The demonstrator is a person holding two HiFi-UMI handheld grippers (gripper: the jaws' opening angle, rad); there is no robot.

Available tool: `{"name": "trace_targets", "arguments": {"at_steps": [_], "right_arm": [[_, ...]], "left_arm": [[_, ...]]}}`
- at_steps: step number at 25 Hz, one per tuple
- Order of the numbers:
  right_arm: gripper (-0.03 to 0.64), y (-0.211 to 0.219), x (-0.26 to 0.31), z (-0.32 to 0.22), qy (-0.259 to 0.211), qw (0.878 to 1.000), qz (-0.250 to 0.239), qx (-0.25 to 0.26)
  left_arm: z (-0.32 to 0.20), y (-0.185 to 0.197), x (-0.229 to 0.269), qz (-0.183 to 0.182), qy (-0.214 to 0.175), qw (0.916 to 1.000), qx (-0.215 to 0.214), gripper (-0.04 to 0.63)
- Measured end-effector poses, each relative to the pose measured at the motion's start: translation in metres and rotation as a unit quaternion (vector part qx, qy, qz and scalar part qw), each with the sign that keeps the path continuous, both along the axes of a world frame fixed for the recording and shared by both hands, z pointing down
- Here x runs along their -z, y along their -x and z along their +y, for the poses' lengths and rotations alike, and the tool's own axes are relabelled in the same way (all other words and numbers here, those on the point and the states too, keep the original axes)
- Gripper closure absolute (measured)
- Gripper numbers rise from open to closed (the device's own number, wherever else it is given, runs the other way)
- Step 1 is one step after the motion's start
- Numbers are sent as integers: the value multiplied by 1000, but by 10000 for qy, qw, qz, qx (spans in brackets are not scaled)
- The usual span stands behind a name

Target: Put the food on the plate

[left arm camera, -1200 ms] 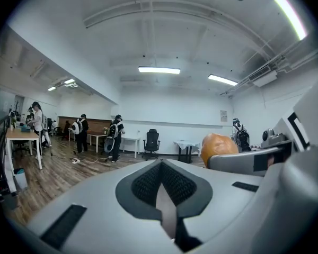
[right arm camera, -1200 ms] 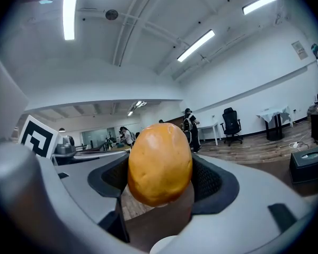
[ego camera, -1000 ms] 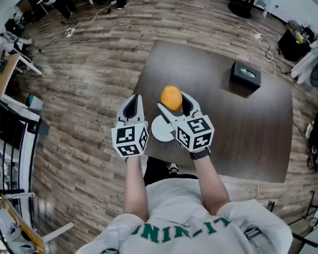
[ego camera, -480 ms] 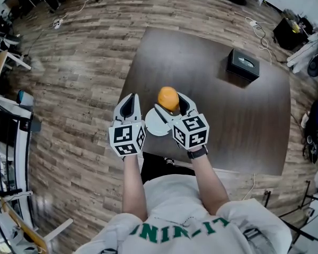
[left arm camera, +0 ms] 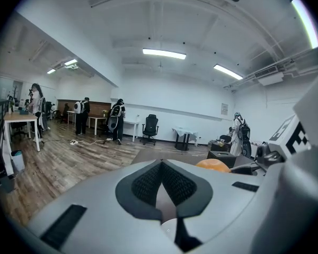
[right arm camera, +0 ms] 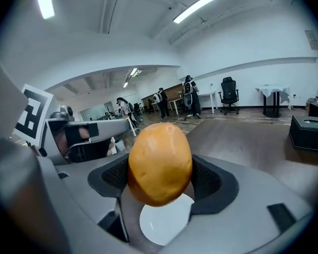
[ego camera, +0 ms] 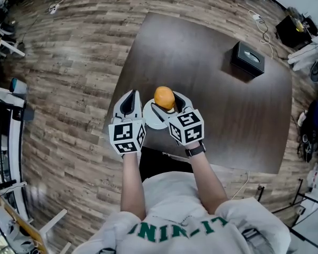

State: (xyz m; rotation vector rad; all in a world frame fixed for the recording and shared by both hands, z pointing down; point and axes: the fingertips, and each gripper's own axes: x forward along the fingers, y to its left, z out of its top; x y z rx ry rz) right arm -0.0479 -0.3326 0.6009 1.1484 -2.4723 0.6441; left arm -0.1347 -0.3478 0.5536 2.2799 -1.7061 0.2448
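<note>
**A:** How far has the job got?

**B:** Roughly halfway, I'd say. The smooth orange rounded piece of food (right arm camera: 160, 163) is held in the air by the right claw (ego camera: 170, 106). Its jaws stand fairly wide apart, with the black pads pressed on either side of the food. It rests on nothing yet.

**A:** And the plate?

**B:** The round white plate (ego camera: 149, 116) lies bare near the front edge of the dark brown square surface (ego camera: 217, 110). In the right gripper view it shows straight below the food, through the gap between the jaws. In the head view the food sits over the plate's far rim. So the two look lined up, or close to it.

**A:** What about the other hand?

**B:** The left claw (ego camera: 129, 103) is pinched together with nothing in it, just beside the plate's left edge.

**A:** What remains?

**B:** Lowering the food onto the plate, letting the jaws part, and drawing the claw clear. I can't tell how much air is under the food. The black box (ego camera: 247, 59) at the far corner is well out of the way.
</note>
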Motion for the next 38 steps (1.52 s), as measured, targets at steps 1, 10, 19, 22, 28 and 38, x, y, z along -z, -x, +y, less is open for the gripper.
{"name": "trace_targets", "arguments": {"at_steps": [1, 10, 19, 22, 28, 38], "right_arm": [[265, 1, -6, 0, 45, 10000, 34, -2], [265, 3, -67, 10, 575, 9980, 257, 54], [264, 21, -126, 22, 1137, 9908, 680, 271], [264, 22, -141, 27, 1280, 9876, 869, 282], [264, 26, -167, 32, 1568, 9810, 1047, 455], [262, 23, -196, 31, 1946, 9702, 1418, 275]], "left_arm": [[0, 1, -4, -11, 14, 10000, 4, 583], [3, -4, -42, 105, 220, 9996, -116, 583], [3, 5, -78, 136, 367, 9990, -227, 583], [3, 9, -85, 160, 412, 9988, -230, 583], [-2, 13, -98, 195, 524, 9981, -260, 583], [-13, 21, -103, 179, 608, 9975, -319, 583]]}}
